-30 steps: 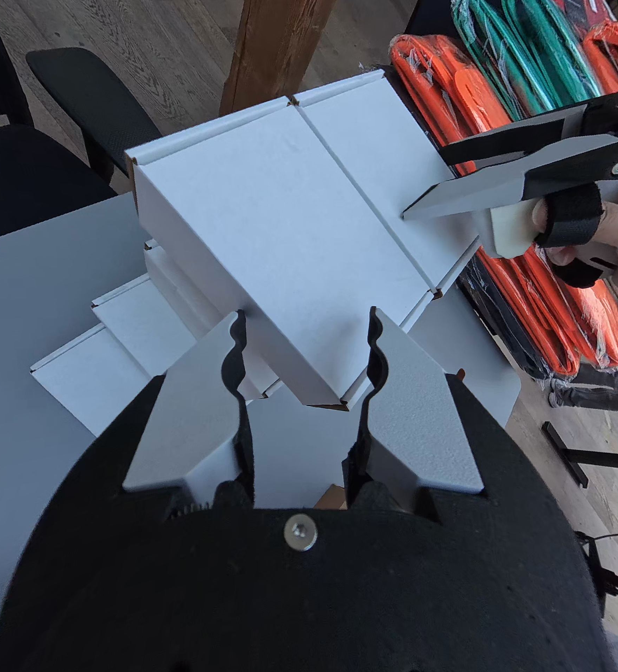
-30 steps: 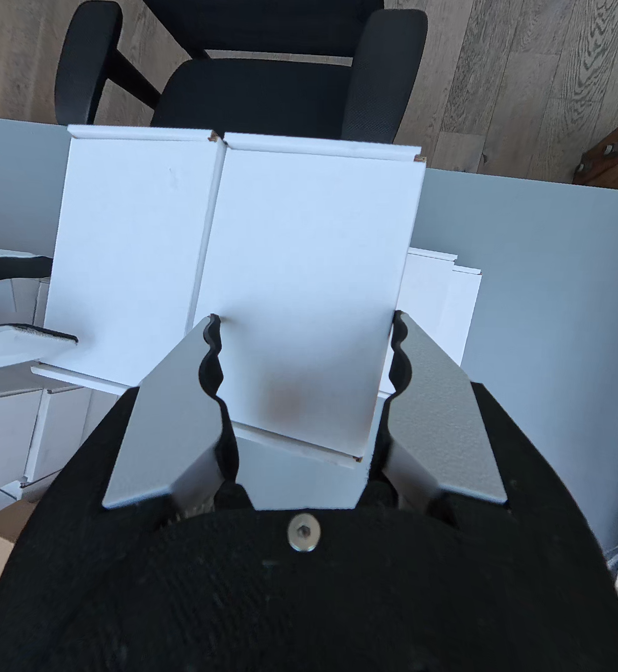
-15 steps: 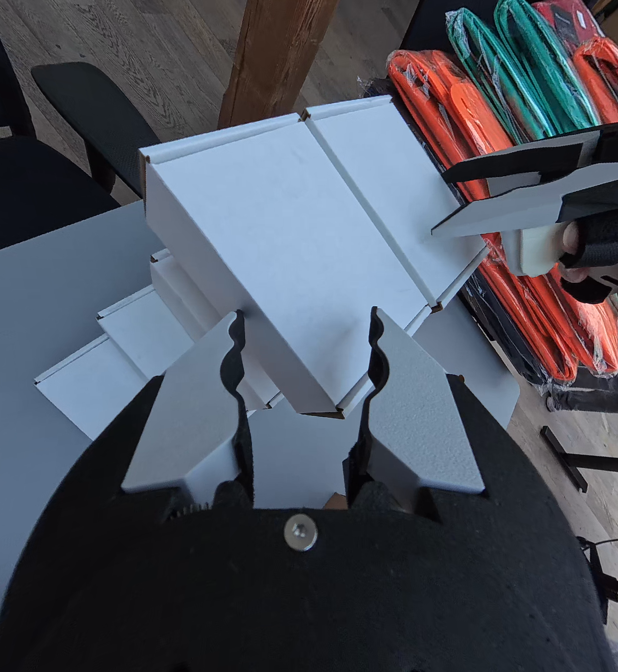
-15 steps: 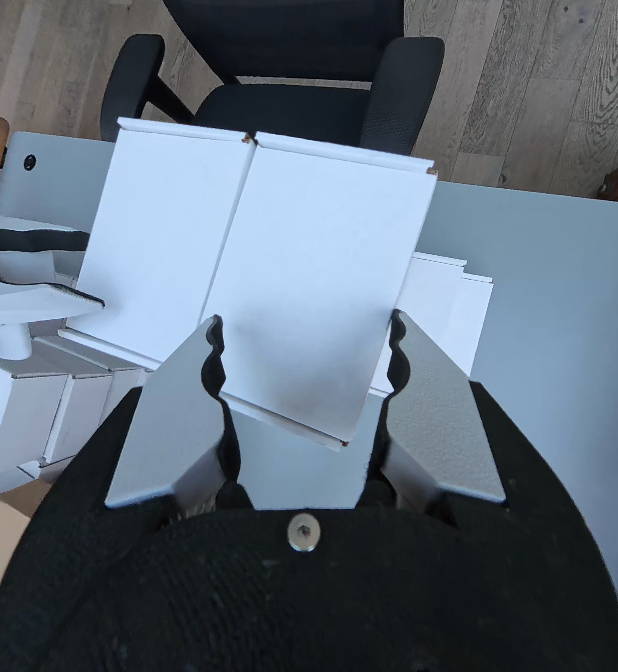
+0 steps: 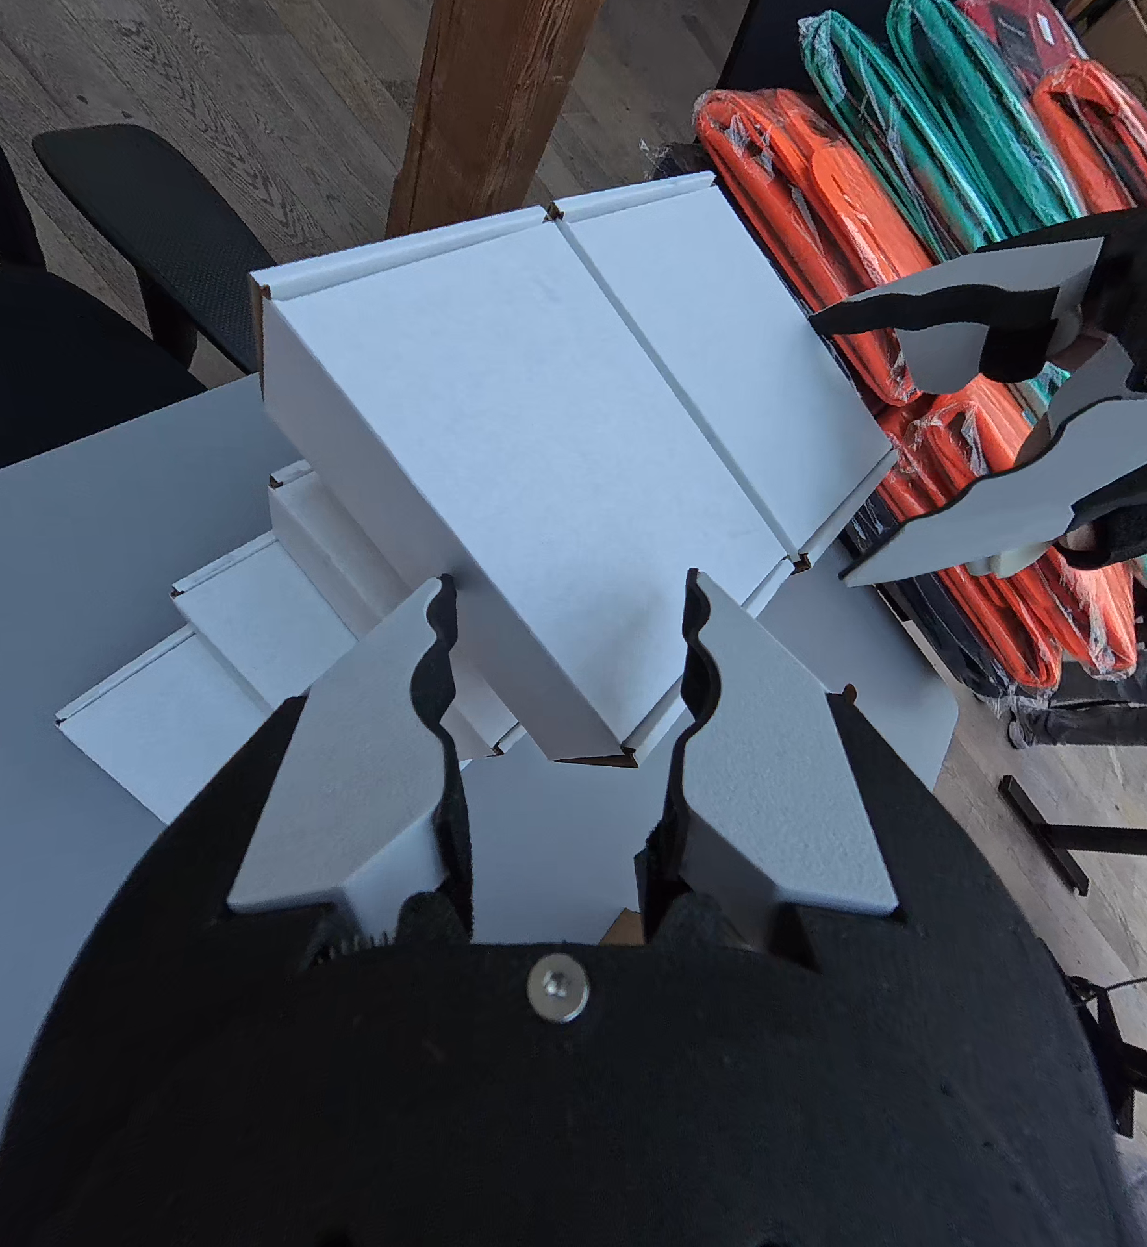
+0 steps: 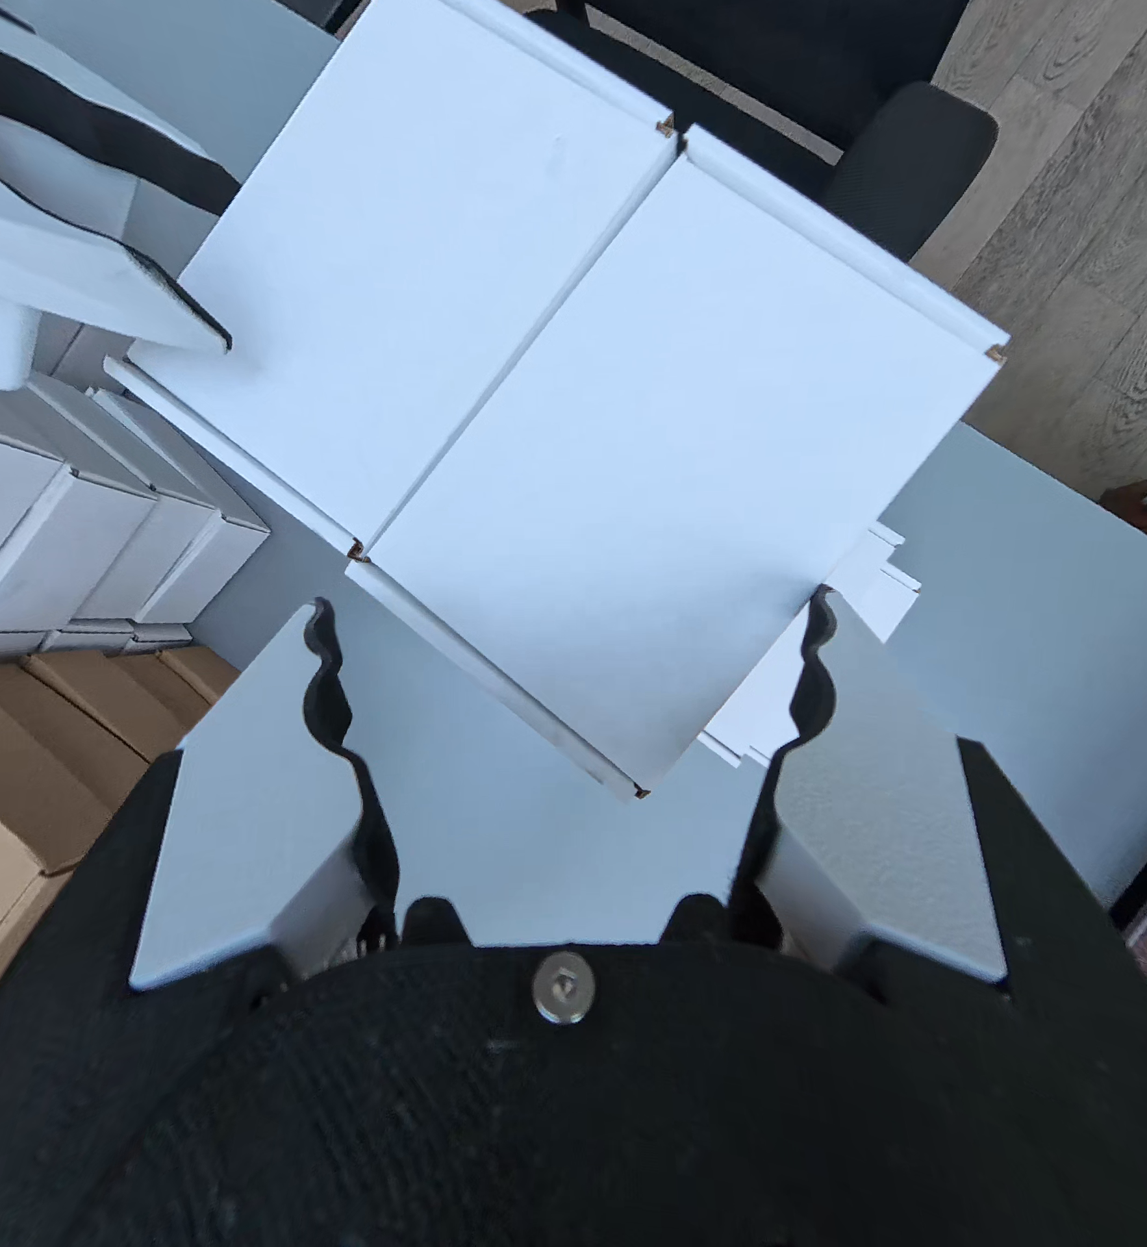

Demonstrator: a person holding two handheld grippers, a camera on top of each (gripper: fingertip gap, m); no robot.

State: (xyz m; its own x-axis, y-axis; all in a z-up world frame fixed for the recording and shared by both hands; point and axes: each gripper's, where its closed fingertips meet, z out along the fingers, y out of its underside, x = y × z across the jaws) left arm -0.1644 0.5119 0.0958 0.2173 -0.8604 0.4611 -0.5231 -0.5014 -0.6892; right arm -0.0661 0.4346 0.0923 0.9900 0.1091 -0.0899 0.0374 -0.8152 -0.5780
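A white cardboard mailer box [image 5: 557, 438], half folded with one wall raised, lies tilted on a stack of flat white blanks [image 5: 220, 641] on the grey table [image 5: 85, 573]. My left gripper [image 5: 571, 587] is open, and the box's near corner sits between its jaws without being pinched. My right gripper [image 5: 895, 459] is open and hovers just off the box's right flap. In the right wrist view the box [image 6: 591, 405] lies ahead of the open right gripper [image 6: 569, 600]. The left gripper [image 6: 152, 303] shows at the box's left corner.
A black office chair [image 5: 152, 202] and a wooden post [image 5: 490, 101] stand beyond the table. Orange and green wrapped bags [image 5: 827, 236] lie at the right on the floor. Folded white boxes [image 6: 51, 526] and brown cartons [image 6: 51, 742] sit to the left.
My right gripper has pulled back off the box's right flap, rolled to one side and opened wider. The left gripper and the box have barely moved.
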